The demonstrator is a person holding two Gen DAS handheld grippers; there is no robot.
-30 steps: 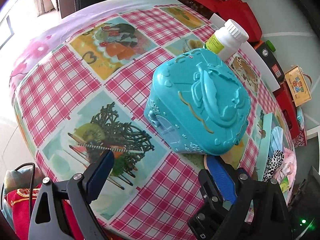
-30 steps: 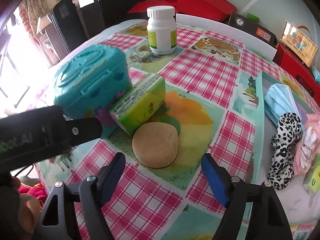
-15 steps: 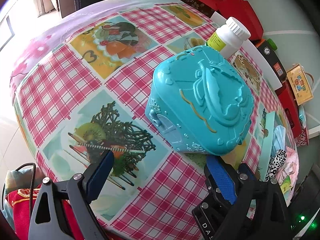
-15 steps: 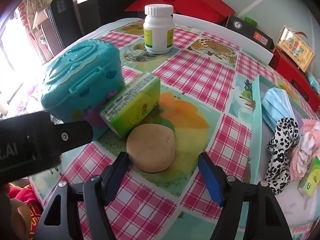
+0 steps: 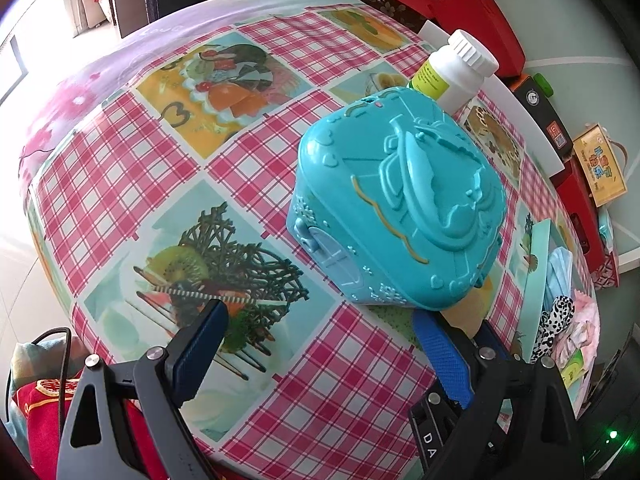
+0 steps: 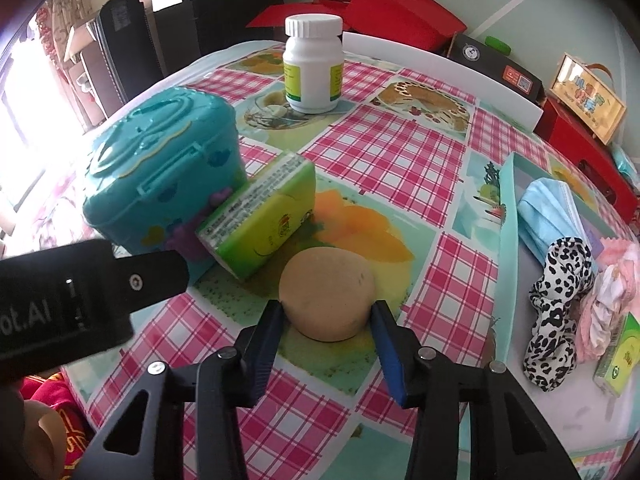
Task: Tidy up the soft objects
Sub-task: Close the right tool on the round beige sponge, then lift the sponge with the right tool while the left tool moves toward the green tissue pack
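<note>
A round tan sponge (image 6: pixel 326 292) lies on the checked tablecloth. My right gripper (image 6: pixel 326 310) straddles it, its jaws closing; both blue pads touch its sides and it bulges up between them. Just behind it, a green tissue pack (image 6: pixel 260 224) leans on a teal plastic case (image 6: pixel 160 172). At the right, a mint-rimmed tray (image 6: pixel 508 216) holds a blue face mask (image 6: pixel 548 212), a leopard-print scrunchie (image 6: pixel 560 300), pink cloth (image 6: pixel 616 280) and another green pack (image 6: pixel 620 360). My left gripper (image 5: pixel 318 316) hangs open over the cloth in front of the teal case (image 5: pixel 400 208), holding nothing.
A white bottle (image 6: pixel 314 64) with a green label stands behind the case. Red bags (image 6: pixel 360 12) and boxes crowd the floor beyond the table's far edge. The black housing of the left tool (image 6: pixel 80 292) sits close on the left in the right wrist view.
The right jaws have come in from wide apart onto the tan sponge, which now stands taller between the pads. The left gripper has stayed put and open.
</note>
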